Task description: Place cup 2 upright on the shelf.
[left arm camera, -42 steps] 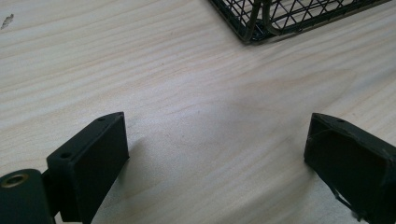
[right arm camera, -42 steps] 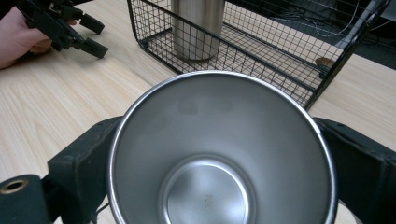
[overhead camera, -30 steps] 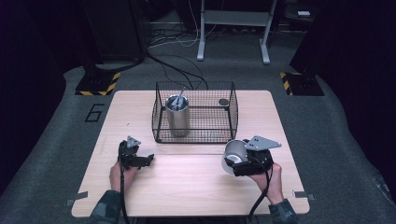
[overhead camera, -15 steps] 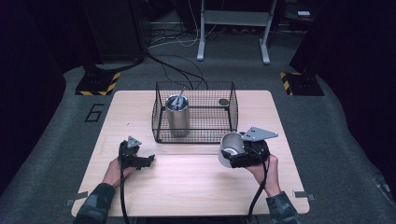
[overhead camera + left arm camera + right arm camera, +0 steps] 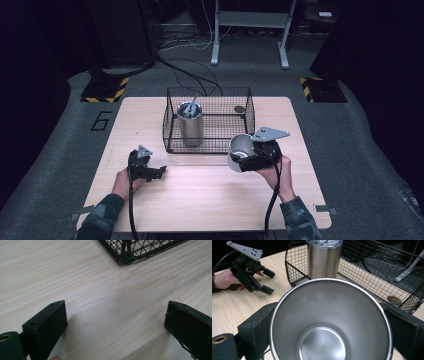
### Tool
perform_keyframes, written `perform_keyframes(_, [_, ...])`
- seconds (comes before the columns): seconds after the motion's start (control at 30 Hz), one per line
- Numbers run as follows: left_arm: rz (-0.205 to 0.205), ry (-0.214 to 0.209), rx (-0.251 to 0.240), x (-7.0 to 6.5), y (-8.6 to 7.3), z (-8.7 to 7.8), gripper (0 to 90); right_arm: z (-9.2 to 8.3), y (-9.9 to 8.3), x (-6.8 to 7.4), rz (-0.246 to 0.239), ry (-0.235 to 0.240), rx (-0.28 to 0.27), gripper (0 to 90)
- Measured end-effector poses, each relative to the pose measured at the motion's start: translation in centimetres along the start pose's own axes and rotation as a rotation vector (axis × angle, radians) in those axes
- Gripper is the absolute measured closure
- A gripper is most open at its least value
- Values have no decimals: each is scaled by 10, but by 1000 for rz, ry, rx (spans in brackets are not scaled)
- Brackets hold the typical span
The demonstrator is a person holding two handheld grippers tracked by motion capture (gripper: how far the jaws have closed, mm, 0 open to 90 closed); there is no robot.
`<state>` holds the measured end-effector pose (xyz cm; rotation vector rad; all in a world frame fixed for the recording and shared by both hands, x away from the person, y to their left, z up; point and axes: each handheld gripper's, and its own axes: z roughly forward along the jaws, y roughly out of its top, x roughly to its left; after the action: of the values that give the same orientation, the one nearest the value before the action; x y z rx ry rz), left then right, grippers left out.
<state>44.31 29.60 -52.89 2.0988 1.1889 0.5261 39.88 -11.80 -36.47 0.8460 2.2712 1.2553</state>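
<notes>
While your right gripper (image 5: 248, 159) clamps the steel cup (image 5: 240, 150) beside the wire basket (image 5: 210, 120), lift it over the rim; your left gripper (image 5: 156, 172) rests spread.

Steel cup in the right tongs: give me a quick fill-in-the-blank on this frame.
1. The right tongs are shut on a steel ____.
2. The lidded tumbler stands inside the wire ____.
3. The left tongs are ____ and hold nothing.
Missing words: cup; basket; open.
</notes>
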Motion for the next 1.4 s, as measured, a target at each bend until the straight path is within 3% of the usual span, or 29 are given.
perform_keyframes(0.73, [2,6,-3,0,0,1,31,21,39,-13,-27,15,-5,59])
perform_keyframes(1.4, [0,8,-13,0,0,2,30,43,57,-30,-2,14,26,59])
